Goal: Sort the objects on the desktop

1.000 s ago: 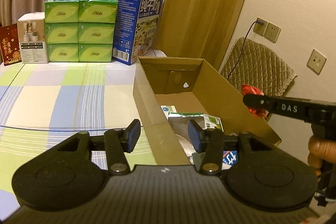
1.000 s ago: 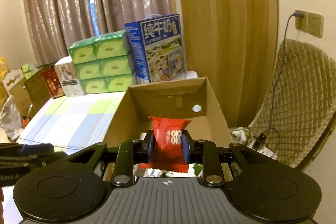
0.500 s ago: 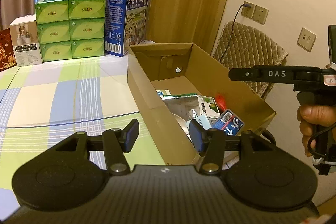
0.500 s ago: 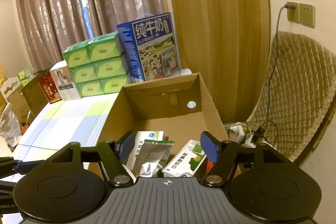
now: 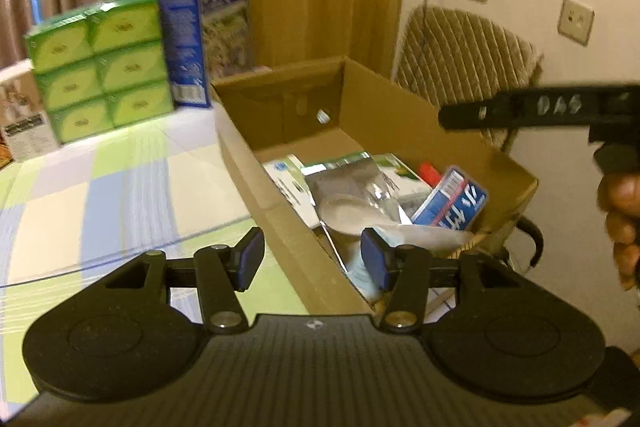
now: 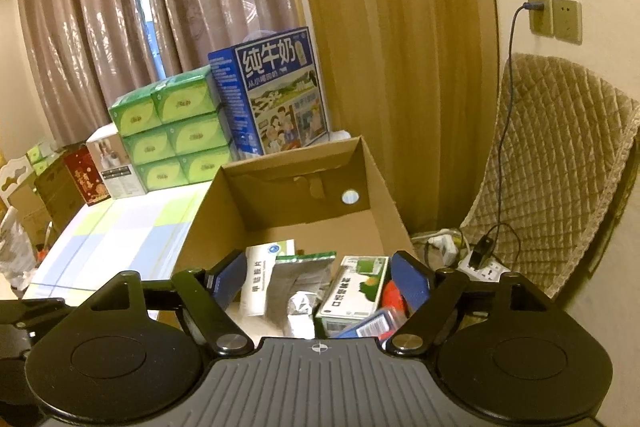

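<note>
The right gripper is held above the near end of the cardboard box; its jaws are opening and nothing is held between them. The left gripper is partly open and empty, straddling the box's near left wall. A red packet lies inside the box beside a green-and-white carton, a silver pouch and a blue packet. The box rests on the checked tablecloth.

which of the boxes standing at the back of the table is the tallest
The blue milk carton, printed with big white characters. It rises above the stack of green tissue boxes beside it and the small white box further left.
</note>
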